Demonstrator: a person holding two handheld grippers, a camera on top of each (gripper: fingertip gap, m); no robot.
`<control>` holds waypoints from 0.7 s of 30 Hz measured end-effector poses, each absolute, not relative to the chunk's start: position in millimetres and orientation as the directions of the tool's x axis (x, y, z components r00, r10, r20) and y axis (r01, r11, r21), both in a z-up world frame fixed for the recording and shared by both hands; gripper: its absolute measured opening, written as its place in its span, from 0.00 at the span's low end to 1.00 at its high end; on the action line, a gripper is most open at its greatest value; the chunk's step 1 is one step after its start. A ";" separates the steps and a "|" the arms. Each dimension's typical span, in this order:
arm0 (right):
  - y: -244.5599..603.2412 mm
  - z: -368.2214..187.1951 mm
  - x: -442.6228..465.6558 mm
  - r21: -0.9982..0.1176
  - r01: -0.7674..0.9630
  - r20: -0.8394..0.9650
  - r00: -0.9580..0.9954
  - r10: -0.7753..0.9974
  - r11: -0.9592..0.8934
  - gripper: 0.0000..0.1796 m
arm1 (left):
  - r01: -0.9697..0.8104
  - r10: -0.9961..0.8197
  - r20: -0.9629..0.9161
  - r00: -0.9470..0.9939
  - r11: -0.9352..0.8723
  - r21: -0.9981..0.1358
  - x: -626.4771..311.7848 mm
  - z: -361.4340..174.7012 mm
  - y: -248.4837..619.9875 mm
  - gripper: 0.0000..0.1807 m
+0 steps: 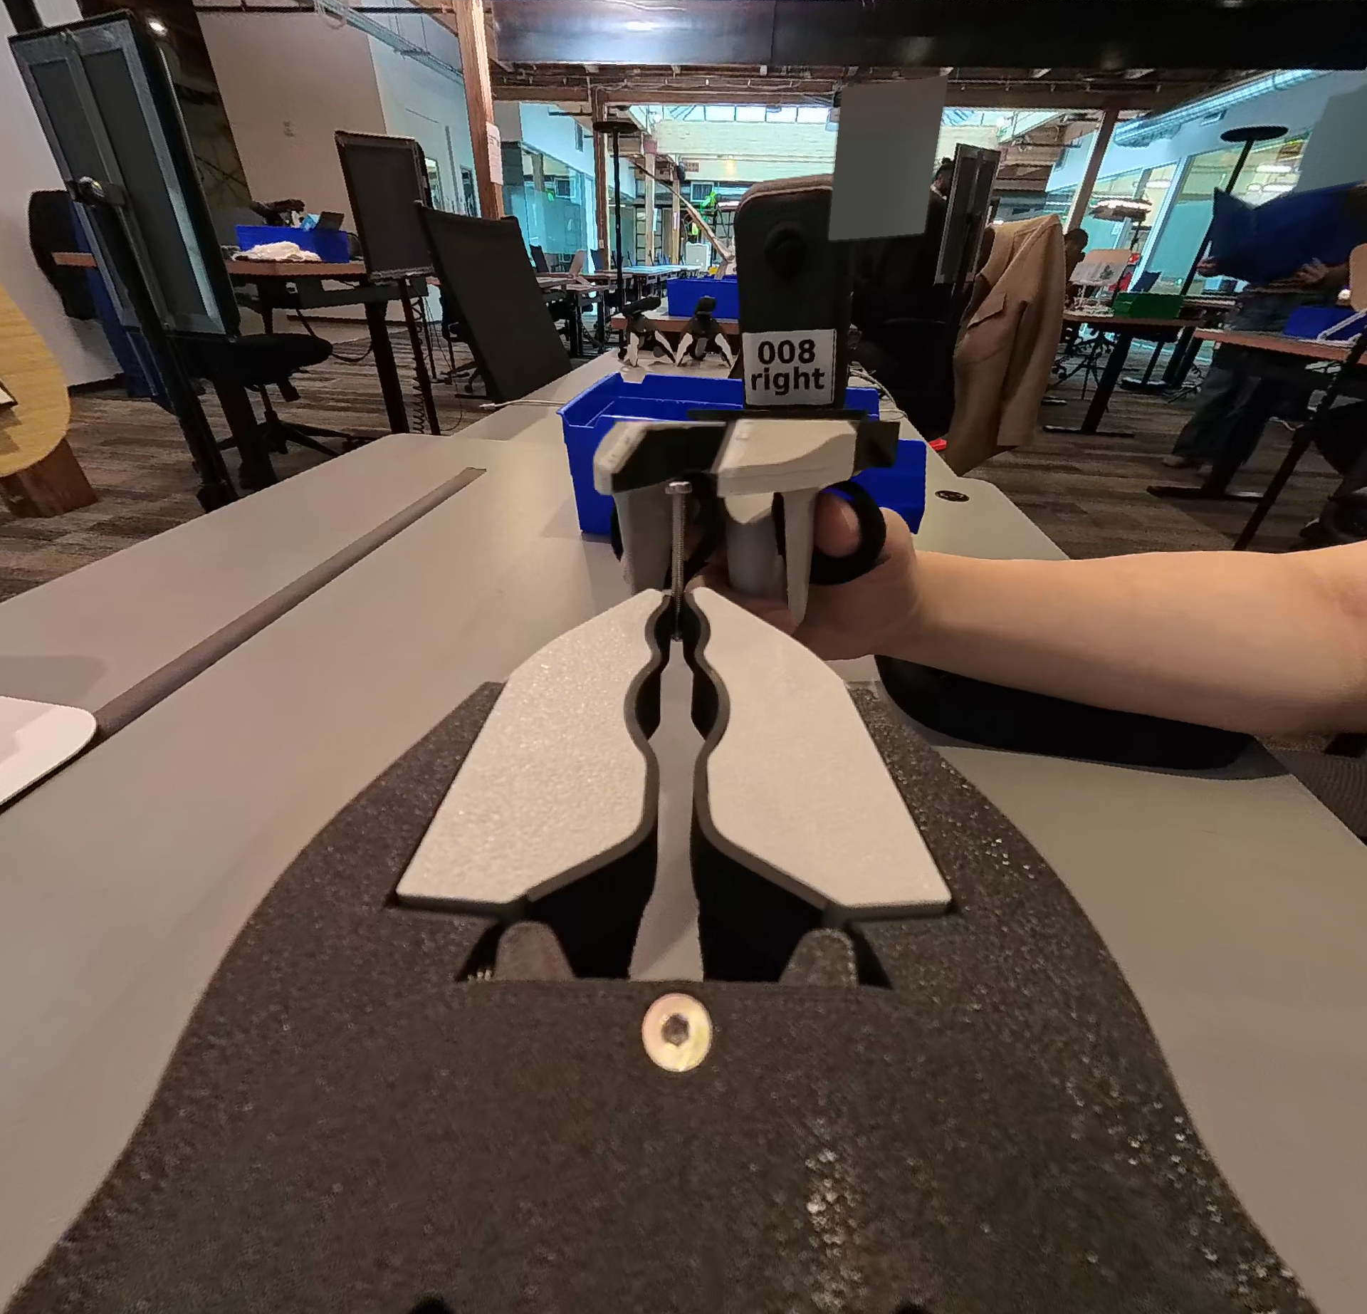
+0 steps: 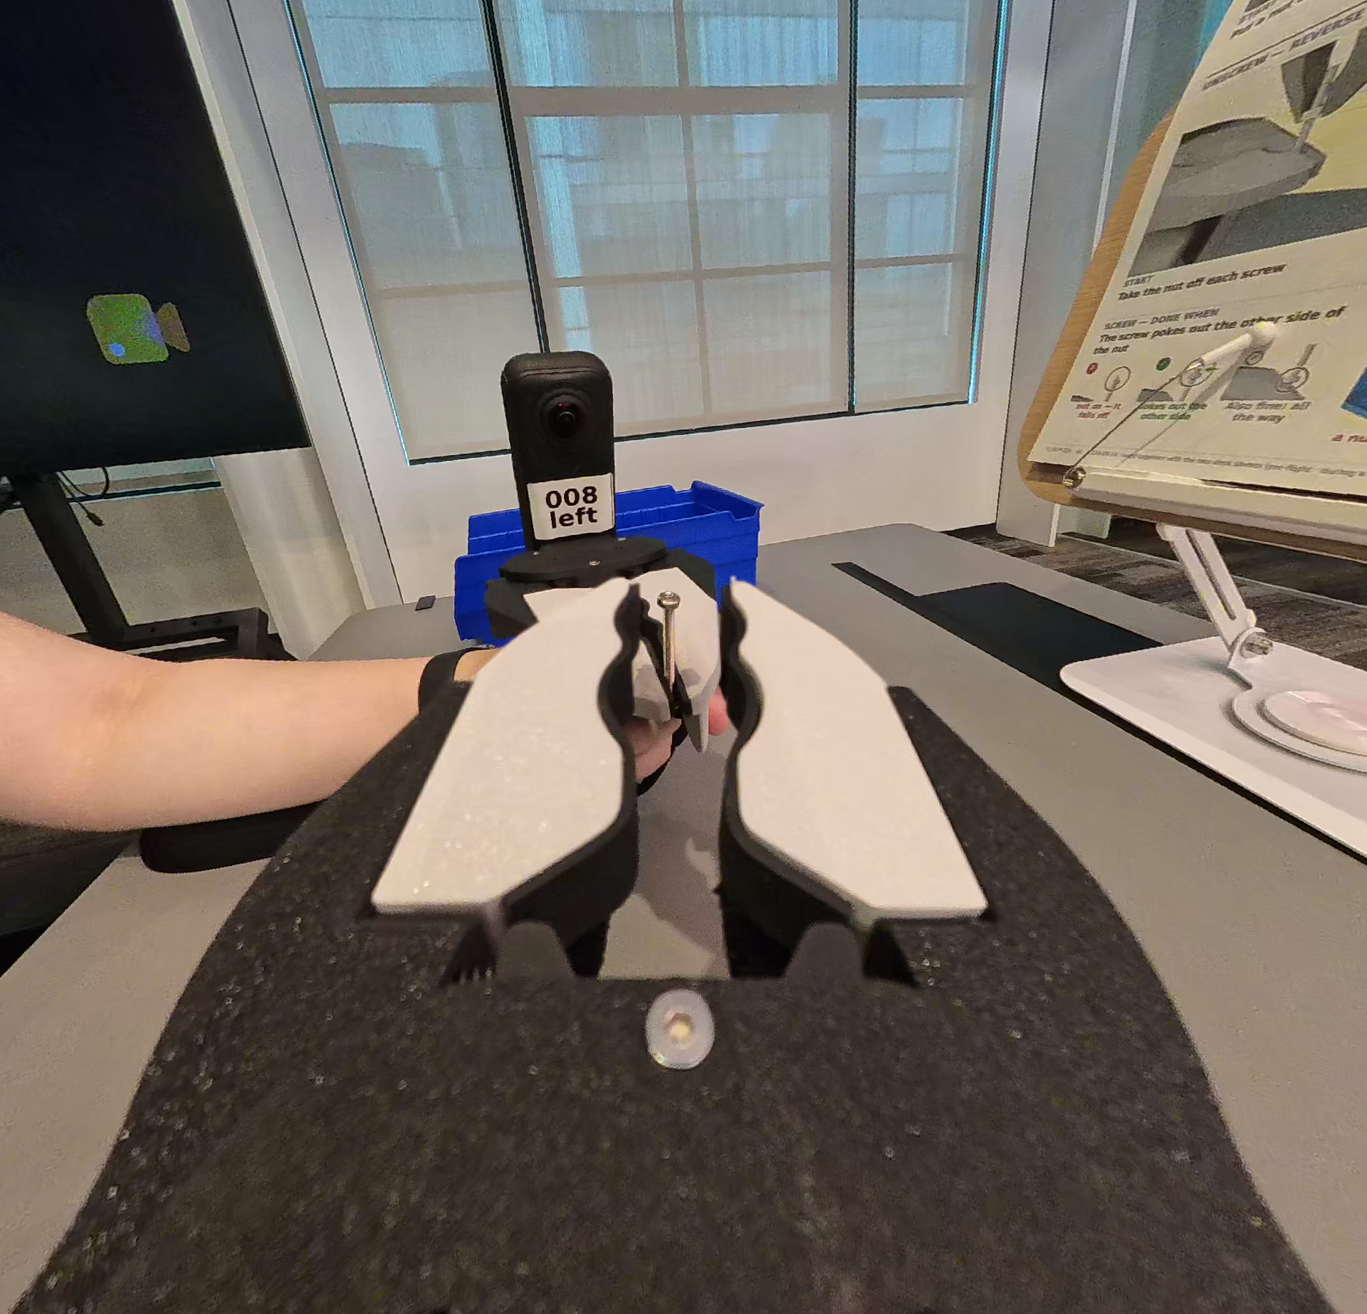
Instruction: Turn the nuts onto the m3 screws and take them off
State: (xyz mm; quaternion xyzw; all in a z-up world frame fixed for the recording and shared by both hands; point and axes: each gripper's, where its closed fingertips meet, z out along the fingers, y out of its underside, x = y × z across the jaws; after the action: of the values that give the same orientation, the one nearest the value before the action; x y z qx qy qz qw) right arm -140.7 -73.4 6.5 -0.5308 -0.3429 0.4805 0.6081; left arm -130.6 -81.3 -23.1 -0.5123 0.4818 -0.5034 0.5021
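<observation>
Bench (image 1: 259, 686): grey, it carries the blue bin and, at the right side in the right wrist view, a white stand with a printed sheet (image 2: 1213, 242).
Bin (image 1: 584, 457): blue, open on top, it stands behind both tools. I cannot see inside it from either view, so what it holds I cannot tell.
Left hand-held gripper (image 1: 677, 612): its fingers are clenched on the lower end of the screw, and only a thin gap shows between them further back.
Right hand-held gripper (image 2: 677, 627): released, its fingers stand apart on both sides of the screw and do not touch it.
Screw (image 1: 677, 538): thin, silver, long axis upright, head on top. It rises out of the left tips, and its free upper part lies straight ahead of the right tool, between the open fingers.
Nut: I see no nut on the shaft, and none in the right tool.
Nearer hand: the left one has the screw already; the right one is just beside it and faces it.
Coming move, my judgement: the right tool must bring a nut over the head and keep it in line with the upright shaft, or the thread will not catch.
</observation>
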 end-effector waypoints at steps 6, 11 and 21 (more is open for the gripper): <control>-73.6 5.7 -140.4 -0.974 -0.222 -0.107 0.292 0.950 -0.042 0.08 | 0.015 -0.999 0.032 0.028 -0.032 -0.999 -131.0 -22.4 -81.3 0.01; -74.7 4.6 -141.9 -0.976 -0.213 -0.105 0.286 0.953 -0.044 0.07 | 0.012 -0.999 0.030 0.023 -0.030 -0.999 -130.3 -22.9 -82.5 0.01; -79.1 4.5 -143.4 -0.977 -0.209 -0.100 0.257 0.961 -0.046 0.03 | 0.012 -0.999 0.037 0.010 -0.037 -0.999 -130.3 -23.0 -84.0 0.01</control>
State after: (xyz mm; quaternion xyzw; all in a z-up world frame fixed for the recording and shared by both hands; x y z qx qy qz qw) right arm -143.4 -79.1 4.5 -0.5278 -0.3565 0.4944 0.5915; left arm -130.3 -84.0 -23.0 -0.5090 0.4851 -0.5094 0.4961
